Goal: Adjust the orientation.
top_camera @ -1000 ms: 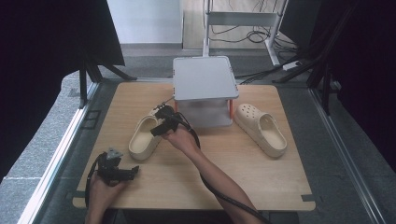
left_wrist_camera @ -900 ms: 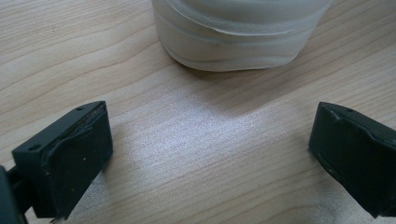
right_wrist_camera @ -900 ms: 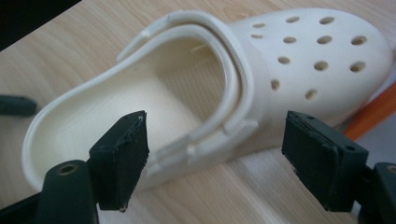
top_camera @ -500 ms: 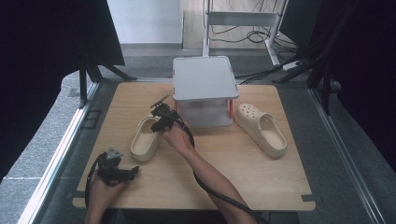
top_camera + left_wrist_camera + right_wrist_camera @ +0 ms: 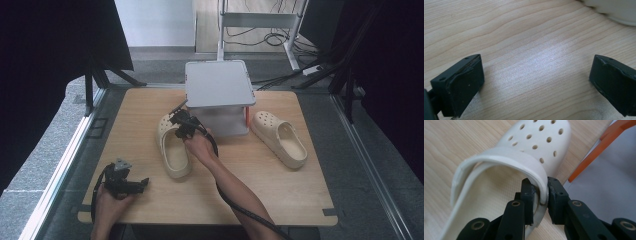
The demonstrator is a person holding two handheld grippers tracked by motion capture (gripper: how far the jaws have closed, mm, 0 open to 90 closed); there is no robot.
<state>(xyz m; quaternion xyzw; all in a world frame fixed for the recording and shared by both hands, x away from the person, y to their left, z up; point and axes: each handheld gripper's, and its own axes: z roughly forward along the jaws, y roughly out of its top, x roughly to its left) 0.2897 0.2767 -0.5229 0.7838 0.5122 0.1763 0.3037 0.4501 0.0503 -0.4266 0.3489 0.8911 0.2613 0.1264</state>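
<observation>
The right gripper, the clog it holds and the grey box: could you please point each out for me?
right gripper (image 5: 541,192), right gripper view, between its fingertips.
held clog (image 5: 541,137), right gripper view, perforated toe.
grey box (image 5: 218,82), high view, lid centre.

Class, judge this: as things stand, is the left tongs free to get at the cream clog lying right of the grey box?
Probably not easily: the left tongs sits open at the near left corner, and the right forearm crosses the path to that clog.

no readable text, labels, brands, numbers or signs anywhere
</observation>
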